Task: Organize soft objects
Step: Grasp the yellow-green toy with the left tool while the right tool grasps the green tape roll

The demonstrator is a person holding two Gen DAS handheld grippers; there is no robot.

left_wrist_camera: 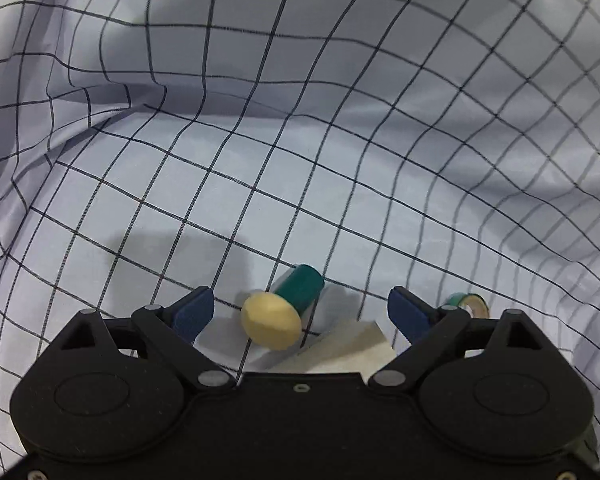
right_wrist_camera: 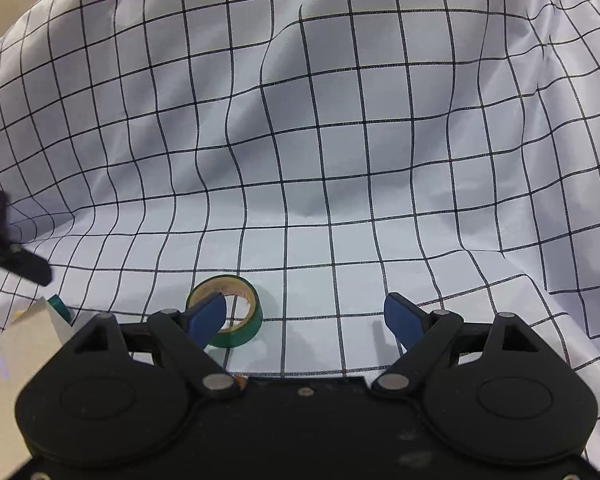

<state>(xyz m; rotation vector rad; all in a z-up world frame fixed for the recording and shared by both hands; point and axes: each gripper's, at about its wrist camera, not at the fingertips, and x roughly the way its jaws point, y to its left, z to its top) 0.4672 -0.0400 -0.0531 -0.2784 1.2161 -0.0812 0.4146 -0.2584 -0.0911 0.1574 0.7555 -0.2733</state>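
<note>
Rumpled white cloth with a black grid pattern [left_wrist_camera: 300, 140] covered the whole surface and rose in folds behind it. Both black hand-held grippers with blue fingertip pads hovered low over it. Jaws of the left hand-held gripper [left_wrist_camera: 301, 312] stood wide apart, holding nothing; between them lay a folded pale beige paper-like sheet [left_wrist_camera: 340, 350] and, touching its far edge, a toy mushroom with a dark green cylindrical stem and cream rounded cap [left_wrist_camera: 286, 306], tipped on its side. Jaws of the right hand-held gripper [right_wrist_camera: 304, 318] were likewise spread and empty. Its left fingertip [right_wrist_camera: 206, 316] overlapped a green roll of tape with a tan cardboard core [right_wrist_camera: 230, 312], which lay tilted on the cloth.
</note>
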